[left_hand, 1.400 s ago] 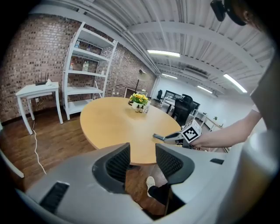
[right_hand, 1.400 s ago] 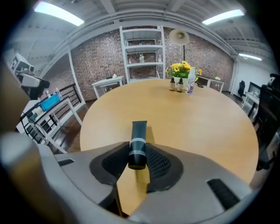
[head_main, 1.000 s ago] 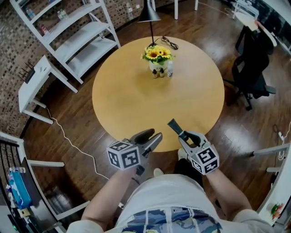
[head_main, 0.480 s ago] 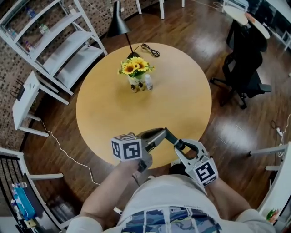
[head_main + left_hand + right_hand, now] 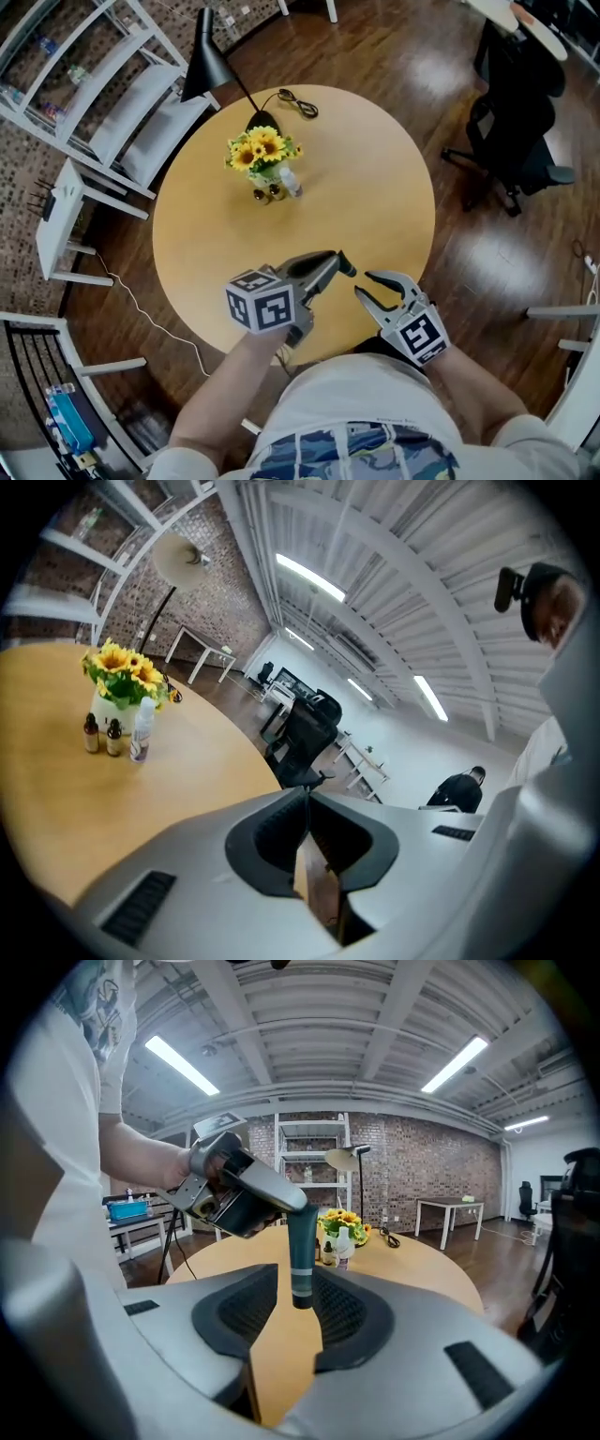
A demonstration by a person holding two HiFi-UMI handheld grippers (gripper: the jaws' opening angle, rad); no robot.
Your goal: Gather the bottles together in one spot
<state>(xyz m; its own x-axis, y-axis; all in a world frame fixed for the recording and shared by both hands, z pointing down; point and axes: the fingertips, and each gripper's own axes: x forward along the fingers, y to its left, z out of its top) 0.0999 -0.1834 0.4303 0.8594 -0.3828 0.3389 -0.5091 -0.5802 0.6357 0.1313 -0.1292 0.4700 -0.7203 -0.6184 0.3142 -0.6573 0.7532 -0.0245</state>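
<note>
Left hand-held gripper (image 5: 343, 266) just closed empty; bottles (image 5: 274, 192) bunched

You stand at a round wooden table (image 5: 375, 187) on a dark, glossy plank floor (image 5: 394, 47). A white shelving unit (image 5: 141, 94), a black floor lamp (image 5: 204, 70) and a small white side table (image 5: 56, 217) are off to its left, and a black office chair (image 5: 511, 141) is to its right. Ahead of you the far wall (image 5: 422, 1171) is brick, and long strip lights (image 5: 183, 1065) run across a pale beamed ceiling (image 5: 309, 1016).
</note>
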